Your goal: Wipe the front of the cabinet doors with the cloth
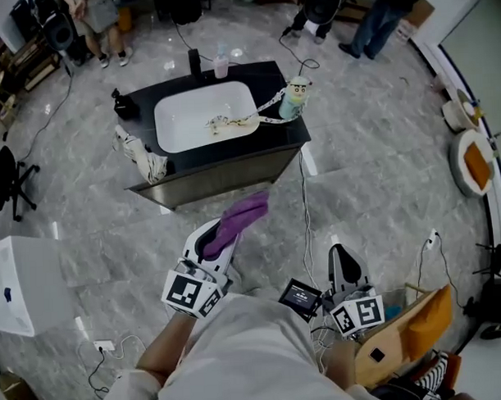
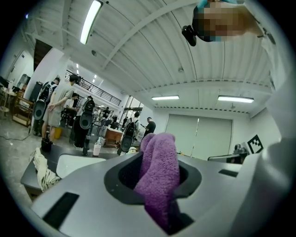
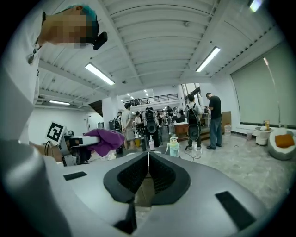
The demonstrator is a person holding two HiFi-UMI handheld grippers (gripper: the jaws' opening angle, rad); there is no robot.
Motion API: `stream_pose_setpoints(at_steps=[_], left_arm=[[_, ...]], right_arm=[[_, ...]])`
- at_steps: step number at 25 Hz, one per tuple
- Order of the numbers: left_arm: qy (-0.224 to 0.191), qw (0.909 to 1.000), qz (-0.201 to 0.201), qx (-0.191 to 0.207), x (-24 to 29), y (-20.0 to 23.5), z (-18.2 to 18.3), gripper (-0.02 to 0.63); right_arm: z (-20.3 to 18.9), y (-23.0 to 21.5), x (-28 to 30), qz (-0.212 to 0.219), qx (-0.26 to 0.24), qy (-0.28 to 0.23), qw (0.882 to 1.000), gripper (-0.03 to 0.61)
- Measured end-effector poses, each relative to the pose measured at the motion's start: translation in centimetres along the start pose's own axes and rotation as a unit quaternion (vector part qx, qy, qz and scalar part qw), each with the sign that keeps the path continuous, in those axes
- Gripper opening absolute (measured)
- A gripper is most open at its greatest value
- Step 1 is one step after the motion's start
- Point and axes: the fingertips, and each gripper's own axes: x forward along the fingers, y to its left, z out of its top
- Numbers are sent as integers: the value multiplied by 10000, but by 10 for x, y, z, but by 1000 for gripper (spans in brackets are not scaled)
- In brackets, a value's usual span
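Observation:
A vanity cabinet with a black top and a white basin (image 1: 202, 115) stands on the marble floor ahead of me. Its grey front doors (image 1: 225, 173) face me. My left gripper (image 1: 225, 230) is shut on a purple cloth (image 1: 244, 215), held in the air a short way in front of the doors and apart from them. In the left gripper view the cloth (image 2: 159, 173) hangs out between the closed jaws. My right gripper (image 1: 344, 261) is lower, to the right and near my body; it is shut with nothing in it (image 3: 148, 157).
On the counter stand a pink bottle (image 1: 221, 65) and a cartoon-figure bottle (image 1: 295, 98). A pale rag (image 1: 142, 158) hangs off the cabinet's left corner. A cable (image 1: 304, 210) runs across the floor. White box (image 1: 24, 285) at left, wooden chair (image 1: 411, 329) at right, people behind.

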Motion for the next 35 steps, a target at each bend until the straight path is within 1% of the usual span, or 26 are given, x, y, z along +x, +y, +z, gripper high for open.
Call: stream_pose_setpoints(at_steps=[2,5,7,9,11,16,19,21,24,26,28,30,33,35], left_arm=[[125,9997,-180,110,13,14,2,94],[379,9974,-429,446,30,29,1,94],[470,9971,-366,476,34,37,-1,94],[525,9980,-112,337,40,45,-4,94],[573,9977,253,270,50,52,-11,94],[609,9920,1103,-14,84,55,-33,94],[735,9872,1415,-92,116,48,-58,94],[832,9854,1476,-150,145,45,-80,94],[1095,9853,1308,-121,192,41,-121,94],[1278,9862,1052,-58,223,41,-149,94],[1389,9874,758,43,255,44,-176,94],[1497,9871,514,229,284,48,-205,94],[1849,9813,195,495,323,49,-255,94],[1988,9784,37,557,345,48,-285,94]], right_arm=[[8,-4,20,-5,-188,-29,9998,28],[14,-10,53,12,-395,-22,9992,28],[11,-9,67,209,-456,67,9987,28],[7,-13,79,465,-468,190,9976,28],[4,-27,91,666,-462,298,9963,28],[1,-77,121,1208,-476,461,9905,28],[-17,-122,144,1476,-468,707,9854,28],[-34,-152,165,1575,-415,868,9828,28],[-62,-185,195,1659,-472,1041,9795,28],[-82,-198,213,1666,-572,1095,9782,28],[-106,-207,228,1666,-552,1101,9783,28],[-140,-217,241,1609,-318,1196,9792,28],[-195,-227,255,1431,259,1394,9795,28],[-223,-230,260,1388,465,1431,9788,28]])
